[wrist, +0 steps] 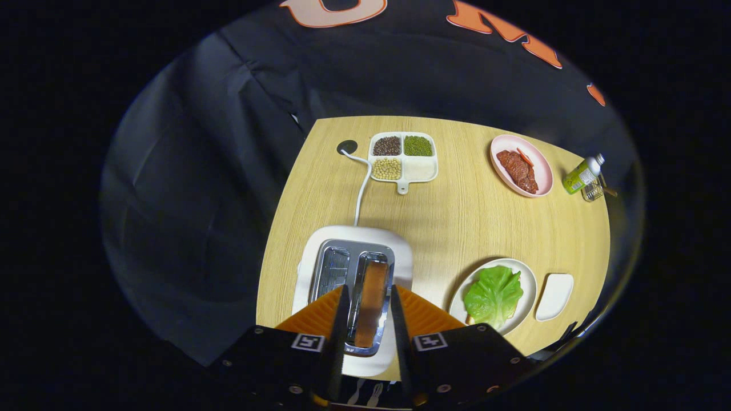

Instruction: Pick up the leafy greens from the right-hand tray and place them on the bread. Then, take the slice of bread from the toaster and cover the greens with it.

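As we look down along the fingers, here is what we log:

gripper (369, 319): above the toaster, fingers parted, one on either side of the bread slice standing in the slot; we see a gap on both sides, so nothing is gripped.
toaster (400, 251): white body, two metal slots, at the near left part of the worktop (457, 211); its white cable (361, 188) runs back to a round hole near the far edge.
bread slice (371, 297): upright in the right-hand slot, brown edge facing us, between the fingers. The left-hand slot looks empty to us.
leafy greens (494, 294): lying on a white round plate (528, 279) to the right of the toaster; a brown bit under their near edge may be bread, we cannot tell.
small white tray (555, 295): just right of that plate, bare.
divided dish (420, 169): far side, beyond the toaster; dark, green and pale beans in three sections, fourth one bare.
pink plate (542, 171): far right, holding a reddish meat piece.
bottle (582, 174): beside the pink plate at the worktop's right edge, tilted, with a small glass thing next to it.
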{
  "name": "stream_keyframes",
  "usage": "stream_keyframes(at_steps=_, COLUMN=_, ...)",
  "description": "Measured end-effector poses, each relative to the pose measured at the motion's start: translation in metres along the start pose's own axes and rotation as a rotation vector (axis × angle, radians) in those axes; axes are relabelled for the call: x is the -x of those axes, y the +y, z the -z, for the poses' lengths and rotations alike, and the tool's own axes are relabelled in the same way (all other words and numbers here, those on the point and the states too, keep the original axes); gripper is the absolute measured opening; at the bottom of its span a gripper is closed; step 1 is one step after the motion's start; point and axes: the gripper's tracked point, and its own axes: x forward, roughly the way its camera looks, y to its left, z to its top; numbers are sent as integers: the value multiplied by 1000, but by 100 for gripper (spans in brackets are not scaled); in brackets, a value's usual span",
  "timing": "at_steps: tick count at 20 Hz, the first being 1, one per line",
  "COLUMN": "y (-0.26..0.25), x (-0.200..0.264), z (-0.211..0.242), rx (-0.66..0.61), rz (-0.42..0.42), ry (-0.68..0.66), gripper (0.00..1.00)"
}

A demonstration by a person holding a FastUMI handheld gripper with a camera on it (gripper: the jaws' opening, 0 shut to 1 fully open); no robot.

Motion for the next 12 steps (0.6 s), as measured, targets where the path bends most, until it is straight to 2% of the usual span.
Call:
stream_keyframes(at_steps=1, y=0, x=-2, z=1, rx=-16, rz=1, ry=7, gripper=36)
stream_keyframes(at_steps=2, y=0, x=-4, z=1, rx=-34, rz=-5, ry=10, gripper=24)
stream_keyframes(at_steps=4, y=-1, x=-2, z=-1, rx=-44, rz=-7, ry=5, gripper=14)
stream_keyframes(at_steps=7, y=0, x=3, z=-2, rx=-22, rz=-8, ry=-17, gripper=6)
stream_keyframes(at_steps=12, y=1, x=21, z=-5, rx=0, rz=-29, ry=-46, gripper=6)
